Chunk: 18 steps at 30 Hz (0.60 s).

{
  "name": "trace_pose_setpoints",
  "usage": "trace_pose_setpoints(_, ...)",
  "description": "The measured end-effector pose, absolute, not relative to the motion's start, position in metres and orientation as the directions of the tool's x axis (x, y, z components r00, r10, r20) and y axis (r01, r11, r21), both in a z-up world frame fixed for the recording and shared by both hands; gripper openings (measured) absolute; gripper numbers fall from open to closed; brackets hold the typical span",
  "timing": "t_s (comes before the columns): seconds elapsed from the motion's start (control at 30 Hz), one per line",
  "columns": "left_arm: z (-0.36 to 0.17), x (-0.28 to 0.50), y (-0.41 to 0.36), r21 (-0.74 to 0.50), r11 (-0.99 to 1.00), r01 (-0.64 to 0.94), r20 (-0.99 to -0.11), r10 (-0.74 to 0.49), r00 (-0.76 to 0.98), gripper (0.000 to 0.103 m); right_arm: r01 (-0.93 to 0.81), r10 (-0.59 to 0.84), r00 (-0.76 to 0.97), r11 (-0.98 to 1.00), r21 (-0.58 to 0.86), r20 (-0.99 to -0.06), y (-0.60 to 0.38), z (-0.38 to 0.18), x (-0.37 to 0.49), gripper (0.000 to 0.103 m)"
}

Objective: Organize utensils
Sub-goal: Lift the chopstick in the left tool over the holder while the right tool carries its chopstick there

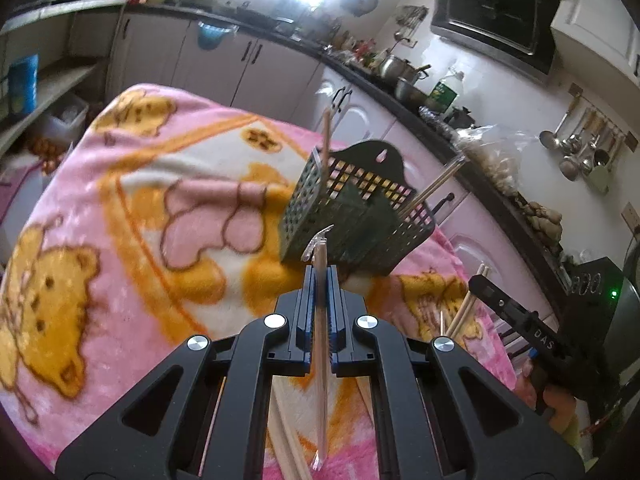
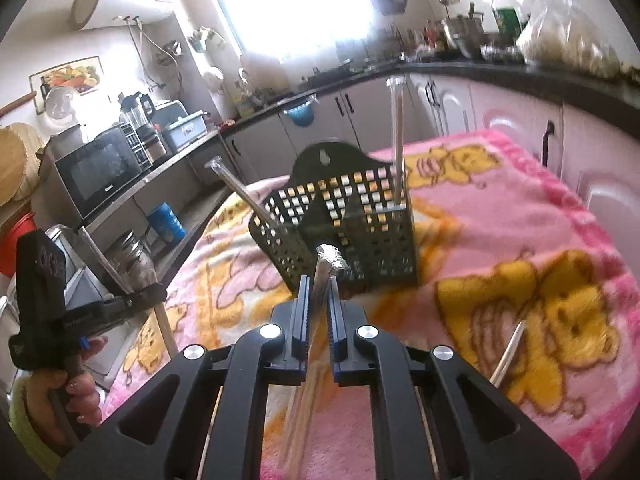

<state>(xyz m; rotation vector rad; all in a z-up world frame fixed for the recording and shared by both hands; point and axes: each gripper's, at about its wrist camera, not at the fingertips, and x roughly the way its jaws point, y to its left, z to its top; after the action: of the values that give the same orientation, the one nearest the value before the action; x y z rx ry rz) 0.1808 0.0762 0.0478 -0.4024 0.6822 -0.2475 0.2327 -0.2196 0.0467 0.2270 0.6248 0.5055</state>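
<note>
Kitchen cabinets and a dark counter crowded with pots run behind a table (image 1: pixel 120 208) covered by a pink blanket with yellow bear prints. On the blanket stands a black perforated utensil basket (image 1: pixel 316 216), tilted in the left wrist view, with 2 compartments. 1 wrapped pair of chopsticks (image 2: pixel 397 136) stands nearly upright in one end compartment, and another wrapped pair (image 2: pixel 240 192) leans outward from the other end.

Raised above the table just short of the basket, the left tool (image 1: pixel 320 280) is clenched on a pair of chopsticks in a clear wrapper (image 1: pixel 320 360). The right tool (image 2: pixel 319 292) is likewise clamped on its own wrapped chopsticks (image 2: pixel 322 280), whose crumpled wrapper end sticks up past the tips. More loose chopsticks (image 2: pixel 508 356) lie on the blanket at the right.
</note>
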Motion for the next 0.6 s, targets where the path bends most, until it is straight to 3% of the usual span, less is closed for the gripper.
trace_pose_setpoints(0.6,0.131,0.207,0.043,-0.349,0.912,0.217,-0.430,-0.361,0.827,0.001,-0.399,0.485,0.793,0.871,0.287,-0.370,-0.243,0.099,0.225,0.006)
